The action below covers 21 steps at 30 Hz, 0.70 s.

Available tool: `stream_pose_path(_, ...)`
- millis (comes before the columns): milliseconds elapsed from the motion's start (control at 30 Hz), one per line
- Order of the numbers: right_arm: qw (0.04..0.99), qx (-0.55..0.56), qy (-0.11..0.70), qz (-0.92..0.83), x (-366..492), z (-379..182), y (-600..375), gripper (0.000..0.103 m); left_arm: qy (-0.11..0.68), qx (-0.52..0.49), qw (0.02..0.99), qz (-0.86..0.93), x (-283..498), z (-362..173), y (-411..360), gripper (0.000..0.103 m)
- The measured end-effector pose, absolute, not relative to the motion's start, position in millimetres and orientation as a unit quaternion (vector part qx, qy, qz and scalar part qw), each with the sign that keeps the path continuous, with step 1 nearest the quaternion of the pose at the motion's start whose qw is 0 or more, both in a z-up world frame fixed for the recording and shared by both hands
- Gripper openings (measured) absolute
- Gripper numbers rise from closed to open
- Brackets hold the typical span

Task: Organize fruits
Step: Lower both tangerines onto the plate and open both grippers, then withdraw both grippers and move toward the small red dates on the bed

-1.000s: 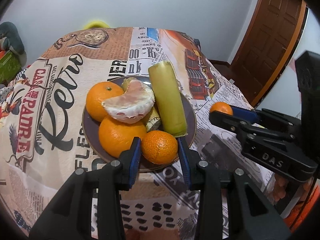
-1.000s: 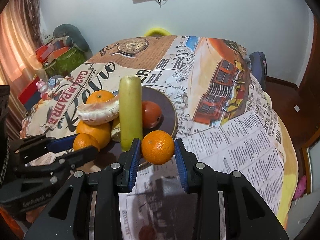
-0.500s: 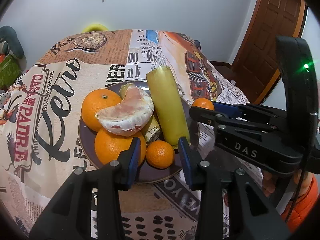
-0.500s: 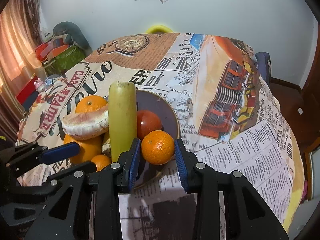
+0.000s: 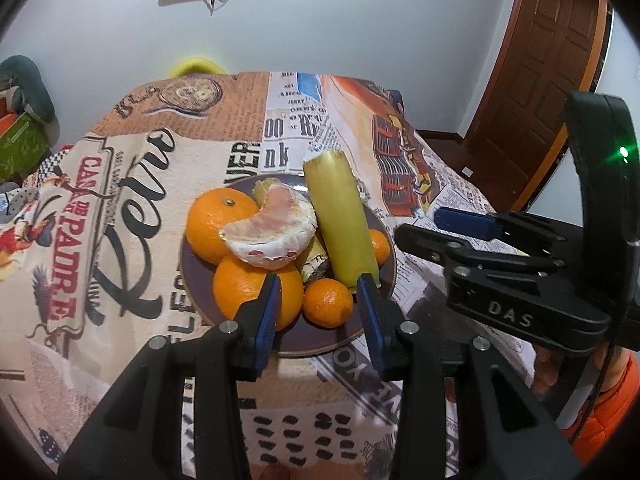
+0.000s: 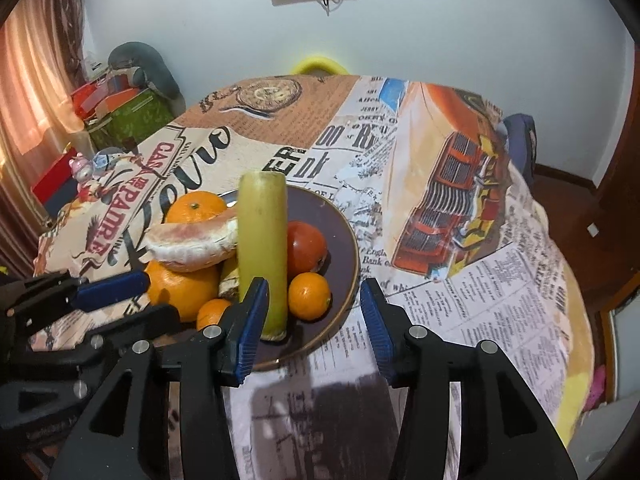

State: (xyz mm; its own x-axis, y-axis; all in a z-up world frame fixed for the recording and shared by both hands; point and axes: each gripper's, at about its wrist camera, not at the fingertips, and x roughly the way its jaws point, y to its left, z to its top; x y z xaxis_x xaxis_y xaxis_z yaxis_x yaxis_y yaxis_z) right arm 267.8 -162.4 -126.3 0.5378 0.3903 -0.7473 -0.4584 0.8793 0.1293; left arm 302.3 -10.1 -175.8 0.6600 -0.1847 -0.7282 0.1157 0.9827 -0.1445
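Note:
A dark plate [image 5: 372, 332] on the printed tablecloth holds two large oranges [image 5: 216, 224], a peeled citrus piece [image 5: 272, 232], a yellow-green stalk [image 5: 340, 220] and a red fruit [image 6: 306, 242]. One small mandarin [image 5: 328, 302] lies at the plate's near edge, just beyond my left gripper [image 5: 320, 286]. That gripper is open and its pads stay off the fruit. A second small mandarin [image 6: 309, 295] rests on the plate beside the stalk. My right gripper [image 6: 314, 286] hovers over it with its jaws opening, and neither pad touches it.
The plate's rim [image 6: 348, 264] faces bare tablecloth [image 6: 460, 280] on the right. Boxes and clutter [image 6: 120, 112] stand beyond the table's left side. A brown door [image 5: 540, 80] is at the far right, and an orange sleeve [image 5: 612, 408] shows behind the right gripper.
The right gripper carried its mandarin over the plate, then opened; the mandarin now lies on the plate. The left gripper stayed almost still, its mandarin resting on the plate.

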Motion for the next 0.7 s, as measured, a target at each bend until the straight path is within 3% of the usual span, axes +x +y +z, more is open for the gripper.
stream_pose_path(533,0.891,-0.050,0.393,0.223,197.4,-82.5,-173.1,0.044,0.367,-0.047,0.927,-0.055,241.9,-123.9,18.2,0.042)
stream_pose_path(700,0.895,-0.051,0.389,0.214,177.9,-77.4,-175.2,0.045,0.352,-0.038,0.934,-0.047,218.7,-114.4,23.9,0.050)
